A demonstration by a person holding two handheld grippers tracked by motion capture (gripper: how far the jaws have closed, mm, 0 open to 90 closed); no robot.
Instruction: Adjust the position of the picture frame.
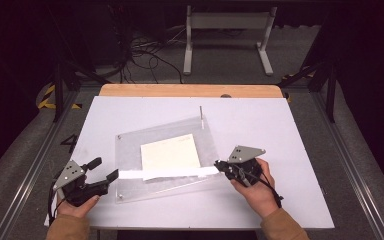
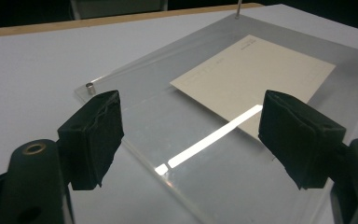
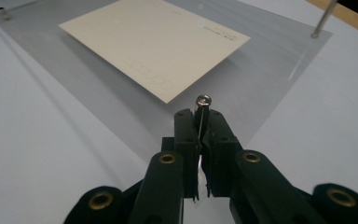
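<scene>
While clamped on a metal pin, right claw above acrylic sheet; left claw gaping, low.

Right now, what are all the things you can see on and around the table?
Clear sheet: one, see-through, middle of the table.
Card: one, cream, flat on the clear sheet.
Tall pin: one, metal, upright at the sheet's far corner.
Short stud: one, metal, at another sheet corner.
Held pin: one, metal, between the right gripper's jaws.
Table: one, white top with a wooden far edge.
Stand: one, white, on the floor behind the table.
Cables: a tangle, black, on the floor behind.
Left hand-held gripper: black, open, at the sheet's left edge.
Right hand-held gripper: black, shut on the held pin.
</scene>
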